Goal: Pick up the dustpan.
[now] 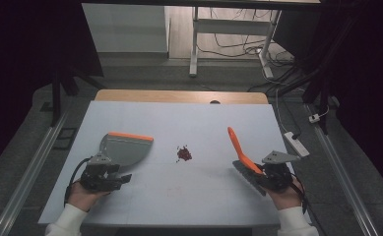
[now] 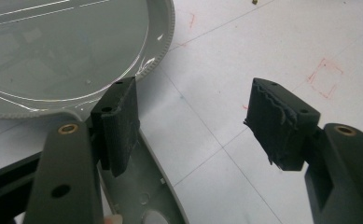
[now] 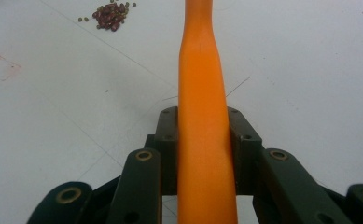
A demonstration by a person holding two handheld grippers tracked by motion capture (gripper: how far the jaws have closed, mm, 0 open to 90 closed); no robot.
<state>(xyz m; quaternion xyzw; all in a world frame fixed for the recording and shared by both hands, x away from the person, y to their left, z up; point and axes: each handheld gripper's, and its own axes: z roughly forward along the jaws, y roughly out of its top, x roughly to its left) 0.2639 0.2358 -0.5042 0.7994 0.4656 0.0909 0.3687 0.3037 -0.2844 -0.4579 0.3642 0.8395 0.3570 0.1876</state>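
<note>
A grey dustpan (image 1: 125,149) with an orange front lip lies on the white table (image 1: 204,191) at the left. My left gripper (image 1: 121,179) rests just behind it. In the left gripper view the left gripper (image 2: 193,121) stands open, with one pad above the dustpan's (image 2: 67,46) grey handle (image 2: 142,186) and bare table between the jaws. My right gripper (image 1: 264,176) is shut on the orange handle (image 3: 202,93) of a brush (image 1: 239,147), whose dark bristle head (image 1: 245,176) sits low by the gripper. A small pile of reddish beans (image 1: 184,154) lies mid-table, also in the right gripper view as beans (image 3: 111,10).
A white power strip (image 1: 297,143) lies off the table's right edge. Faint red pen marks (image 2: 326,77) are drawn on the table surface. Beyond the far wooden edge (image 1: 179,96) stand desk legs and cables on the floor.
</note>
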